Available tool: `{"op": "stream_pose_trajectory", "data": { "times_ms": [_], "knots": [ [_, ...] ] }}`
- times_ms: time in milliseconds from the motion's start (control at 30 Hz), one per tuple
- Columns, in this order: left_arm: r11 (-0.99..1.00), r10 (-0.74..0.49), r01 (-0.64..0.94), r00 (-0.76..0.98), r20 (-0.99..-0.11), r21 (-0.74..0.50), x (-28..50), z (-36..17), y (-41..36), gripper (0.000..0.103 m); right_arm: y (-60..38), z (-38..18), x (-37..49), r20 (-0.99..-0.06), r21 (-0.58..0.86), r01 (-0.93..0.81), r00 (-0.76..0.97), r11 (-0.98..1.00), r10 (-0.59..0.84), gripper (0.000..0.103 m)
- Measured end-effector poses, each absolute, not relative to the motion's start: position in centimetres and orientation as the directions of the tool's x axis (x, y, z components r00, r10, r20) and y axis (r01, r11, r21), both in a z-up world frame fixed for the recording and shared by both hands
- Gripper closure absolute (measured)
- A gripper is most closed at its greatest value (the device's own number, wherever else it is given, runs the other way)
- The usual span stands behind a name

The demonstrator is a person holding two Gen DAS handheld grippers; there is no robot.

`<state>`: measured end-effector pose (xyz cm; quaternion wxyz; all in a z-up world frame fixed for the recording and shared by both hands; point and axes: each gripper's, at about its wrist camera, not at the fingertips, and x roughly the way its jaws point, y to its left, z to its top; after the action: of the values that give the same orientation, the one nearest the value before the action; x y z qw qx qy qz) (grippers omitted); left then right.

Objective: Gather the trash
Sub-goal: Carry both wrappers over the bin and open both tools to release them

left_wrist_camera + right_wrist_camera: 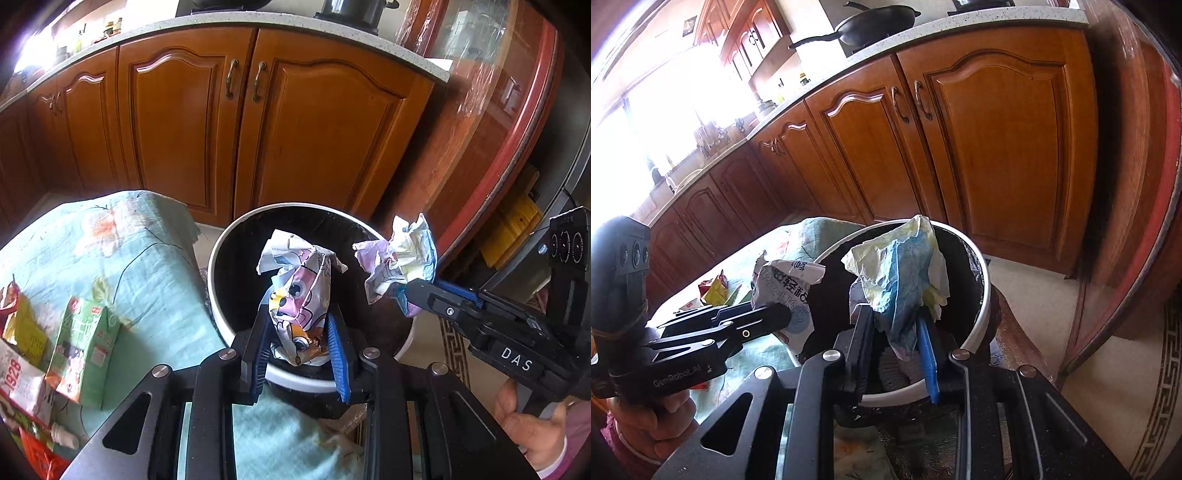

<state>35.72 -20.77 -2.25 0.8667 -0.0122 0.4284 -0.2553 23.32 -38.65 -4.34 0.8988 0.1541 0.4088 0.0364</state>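
A white bin with a black liner [221,280] [982,291] stands beside the cloth-covered table. My left gripper [298,328] is shut on a crumpled cartoon-printed wrapper [303,291] and holds it over the bin's mouth. In the right wrist view that left gripper [798,314] comes in from the left with its wrapper [786,284]. My right gripper [895,325] is shut on a crumpled blue, yellow and white paper wad [905,273], also above the bin. In the left wrist view the right gripper [410,295] holds its wad [399,258] at the bin's right rim.
A table under a pale green floral cloth [147,258] bears a green carton [85,336], a red and white "1928" packet [22,384] and other wrappers. Wooden cabinets [258,129] stand behind. A red-framed glass door [498,129] is at the right. A person's hand [532,424] grips the right handle.
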Motion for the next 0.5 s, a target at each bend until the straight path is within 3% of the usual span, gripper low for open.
{"op": "stream_pose_trajectory", "data": {
  "times_ms": [167,200,333,500],
  "knots": [
    [0.87,-0.443,0.435,0.486,-0.754,-0.231,37.0,-3.1,-21.7,0.072,-39.1,-4.8,23.9,-0.738,0.3,0.069,0.649,0.952,0.185,0.076],
    [0.873,-0.437,0.43,0.485,-0.758,-0.228,37.2,-3.3,-21.8,0.067,-39.1,-4.9,24.0,-0.742,0.299,0.072,0.645,0.952,0.184,0.076],
    [0.88,-0.431,0.412,0.477,-0.766,-0.238,37.6,-3.5,-22.2,0.053,-39.4,-5.3,24.4,-0.747,0.306,0.081,0.638,0.948,0.187,0.06],
    [0.883,-0.44,0.396,0.504,-0.743,-0.254,36.6,-2.9,-20.8,0.047,-39.7,-5.0,23.7,-0.732,0.324,0.091,0.654,0.942,0.189,0.046]
  ]
}}
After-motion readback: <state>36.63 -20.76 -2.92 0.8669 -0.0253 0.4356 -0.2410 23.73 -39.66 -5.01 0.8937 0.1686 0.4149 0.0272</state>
